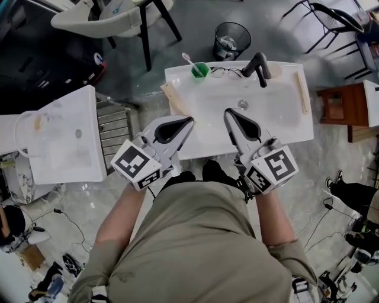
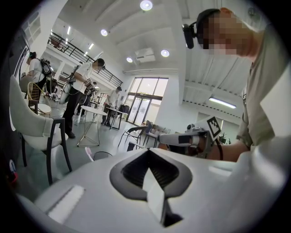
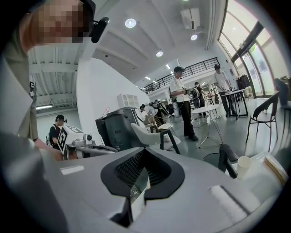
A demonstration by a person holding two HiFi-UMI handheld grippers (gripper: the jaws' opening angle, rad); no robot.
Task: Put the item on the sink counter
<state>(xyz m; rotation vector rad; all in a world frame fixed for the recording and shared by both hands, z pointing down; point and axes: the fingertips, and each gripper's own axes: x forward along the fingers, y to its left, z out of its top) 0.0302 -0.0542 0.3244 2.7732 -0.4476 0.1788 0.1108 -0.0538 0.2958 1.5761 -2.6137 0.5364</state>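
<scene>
The white sink counter point(image 1: 189, 137) lies ahead in the head view, with a black faucet point(image 1: 258, 66) at its back edge. On its back left stand a green cup point(image 1: 200, 70) holding a toothbrush point(image 1: 188, 59), and beside it lie glasses point(image 1: 224, 71). A wooden piece point(image 1: 173, 97) lies on the left rim, another point(image 1: 302, 92) on the right. My left gripper point(image 1: 188, 120) and right gripper point(image 1: 228, 112) hover side by side over the counter's front edge. Both are shut with nothing between the jaws point(image 2: 150, 152) point(image 3: 143, 152). The right gripper view shows the faucet point(image 3: 227, 164) and a white cup point(image 3: 244, 166).
A second white basin unit point(image 1: 62, 136) stands to the left with a metal rack point(image 1: 115, 127) between. A black bin point(image 1: 231, 40) sits behind the sink, a white chair point(image 1: 112, 18) at back left, a wooden stand point(image 1: 340, 105) on the right. Cables lie on the floor.
</scene>
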